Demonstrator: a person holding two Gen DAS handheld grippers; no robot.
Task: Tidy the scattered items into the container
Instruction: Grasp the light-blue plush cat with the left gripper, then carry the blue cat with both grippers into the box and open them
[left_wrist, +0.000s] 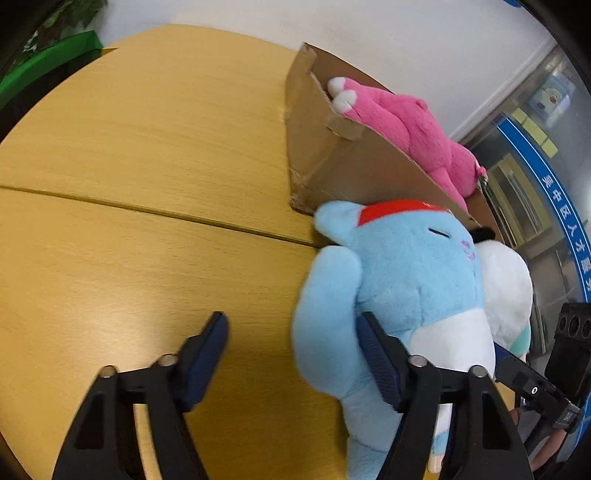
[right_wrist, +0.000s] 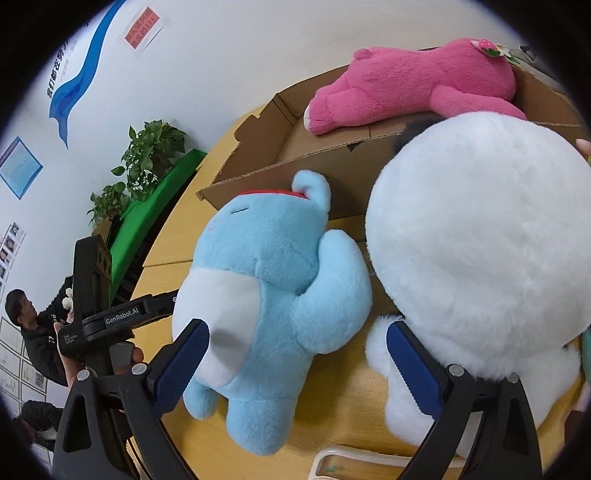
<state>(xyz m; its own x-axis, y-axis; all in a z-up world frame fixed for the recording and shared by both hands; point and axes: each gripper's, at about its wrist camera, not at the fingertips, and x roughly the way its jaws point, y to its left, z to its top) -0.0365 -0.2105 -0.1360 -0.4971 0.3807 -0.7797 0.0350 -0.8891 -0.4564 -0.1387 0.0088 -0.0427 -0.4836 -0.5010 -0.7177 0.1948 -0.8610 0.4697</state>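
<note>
Both tools close in on the blue plush (right_wrist: 266, 295), lying on the surface (left_wrist: 147, 166) just beside the cardboard box (left_wrist: 314, 155). Left tool (left_wrist: 291, 354) and right tool (right_wrist: 295, 350) both stand apart, gripping nothing. Next: straddle it, clamp, lift into the box beside the pink plush (right_wrist: 406, 85).

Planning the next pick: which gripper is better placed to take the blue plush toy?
Probably the right gripper: its open jaws straddle the blue plush toy. The left gripper has only one finger against the toy's arm, with bare table between its jaws.
</note>
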